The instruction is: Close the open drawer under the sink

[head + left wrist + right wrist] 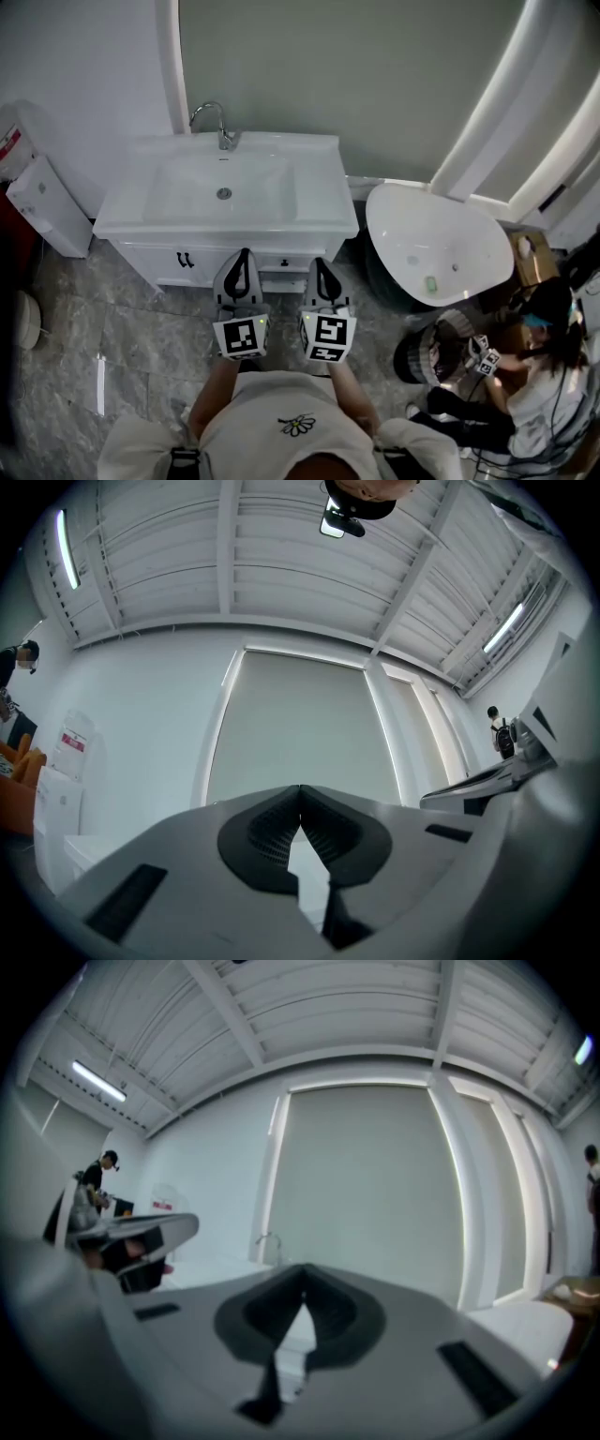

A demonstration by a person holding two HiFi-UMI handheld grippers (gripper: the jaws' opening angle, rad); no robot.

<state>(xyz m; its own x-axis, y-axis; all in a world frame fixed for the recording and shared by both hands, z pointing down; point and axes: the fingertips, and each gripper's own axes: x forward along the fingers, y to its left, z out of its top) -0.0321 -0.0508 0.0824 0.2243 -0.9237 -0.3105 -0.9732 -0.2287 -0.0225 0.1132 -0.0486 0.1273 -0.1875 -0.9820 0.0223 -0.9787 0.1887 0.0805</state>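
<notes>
Left tool and right tool both closed, empty; red label illegible.

White drawer, under the white sink's right half

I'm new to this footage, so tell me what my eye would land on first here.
The white vanity sink stands at top centre, with the left tool and right tool side by side, both shut, before its cabinet. A white oval tub sits to its right, and a person crouches in the lower right corner.
</notes>
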